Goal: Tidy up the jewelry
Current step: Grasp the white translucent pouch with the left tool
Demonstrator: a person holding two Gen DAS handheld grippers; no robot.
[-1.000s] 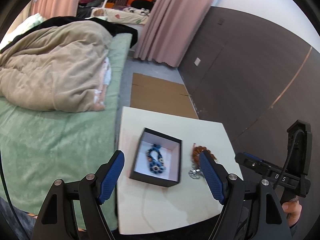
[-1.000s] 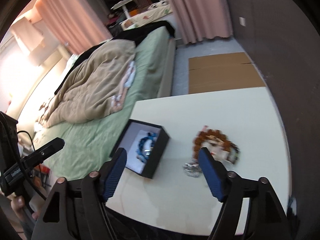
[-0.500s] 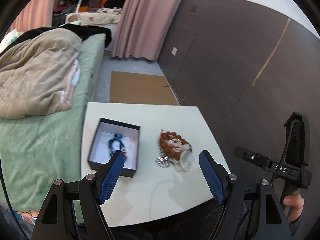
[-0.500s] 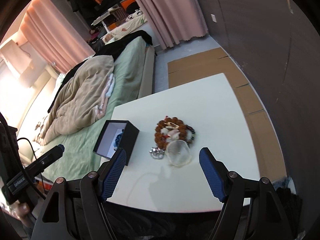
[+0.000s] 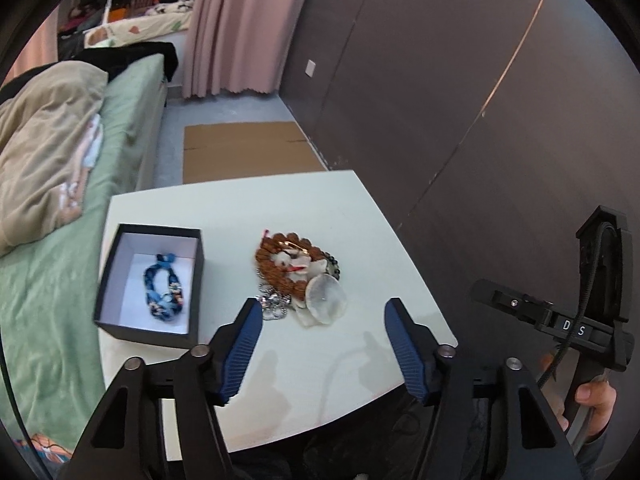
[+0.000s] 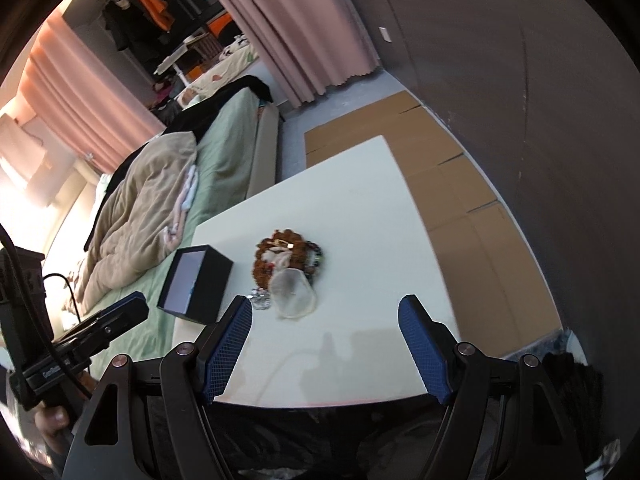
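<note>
A black box (image 5: 150, 285) with a white lining stands at the left of the white table (image 5: 256, 380) and holds a blue bracelet (image 5: 163, 293). To its right lies a jewelry heap (image 5: 298, 272): brown beads, a silver chain and a pale shell disc. In the right wrist view the box (image 6: 196, 278) and the heap (image 6: 288, 270) lie ahead. My left gripper (image 5: 323, 312) hovers near the heap's front, jaws closing with nothing between them. My right gripper (image 6: 325, 312) hangs open and empty over the table's front.
A bed (image 5: 80, 184) with a green sheet and a beige duvet runs along the table's left side. Flat cardboard (image 5: 248, 148) lies on the floor beyond the table. A dark wall (image 5: 460, 100) is on the right. A hand (image 5: 592, 400) holds the other gripper's handle at the right.
Both views have swung right across the table, from the box toward the jewelry heap, and come closer. The left gripper's jaws have narrowed.
</note>
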